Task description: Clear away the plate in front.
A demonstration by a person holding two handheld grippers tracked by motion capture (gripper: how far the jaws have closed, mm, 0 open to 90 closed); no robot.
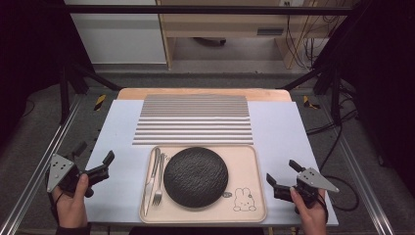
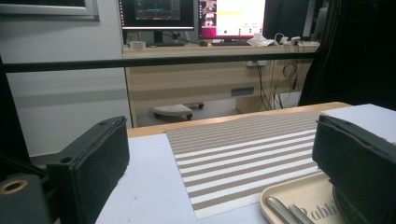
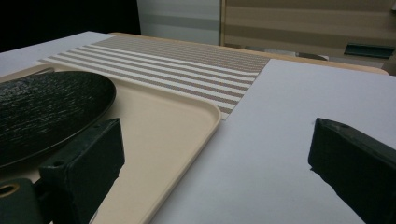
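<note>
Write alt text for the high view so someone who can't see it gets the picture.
A beige tray on a table holds a black plate, with a knife and fork to its left. A striped placemat lies beyond the tray. Left hand-held gripper and right hand-held gripper are open at either side.

The plate (image 1: 195, 176) is black, matt and rough-grained. The tray (image 1: 254, 161) looks like smooth beige plastic with a soft sheen. The fork (image 1: 158, 183) and knife (image 1: 150, 181) are shiny metal. The mat (image 1: 193, 120) is woven, striped and ribbed. The gripper pads (image 2: 100, 154) look matt black.
</note>
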